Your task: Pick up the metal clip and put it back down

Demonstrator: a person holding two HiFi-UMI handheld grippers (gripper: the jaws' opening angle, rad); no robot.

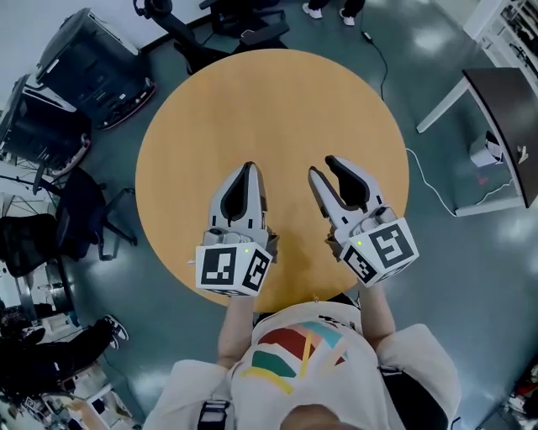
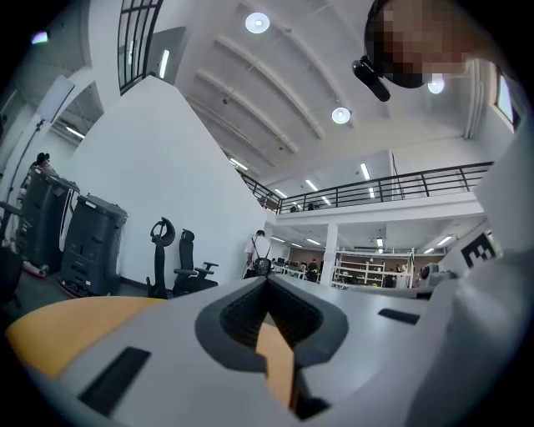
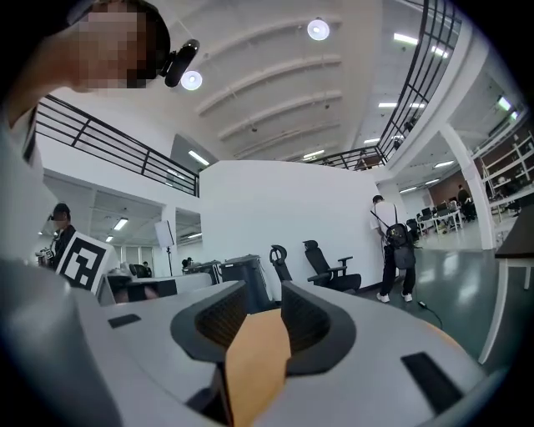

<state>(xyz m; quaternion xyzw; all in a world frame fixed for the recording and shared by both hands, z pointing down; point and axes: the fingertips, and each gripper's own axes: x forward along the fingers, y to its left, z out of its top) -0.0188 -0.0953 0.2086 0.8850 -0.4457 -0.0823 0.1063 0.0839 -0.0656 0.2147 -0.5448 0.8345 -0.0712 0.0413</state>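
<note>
No metal clip shows in any view. The round wooden table [image 1: 269, 109] is bare in the head view. My left gripper [image 1: 249, 170] hovers over the table's near left part, pointing level and away from me; its jaws meet at the tips [image 2: 267, 282] with nothing between them. Over the near right part, my right gripper [image 1: 322, 166] stands open, and only the tabletop shows through the gap between its jaws [image 3: 263, 296]. Both grippers are held level, so their cameras look out across the room.
Black equipment cases [image 1: 80, 63] stand on the floor to the left, and office chairs [image 1: 239, 25] beyond the table. A white-legged desk [image 1: 504, 109] is at the right, with a cable [image 1: 429, 180] on the floor beside it. A person with a backpack [image 3: 392, 242] stands far off.
</note>
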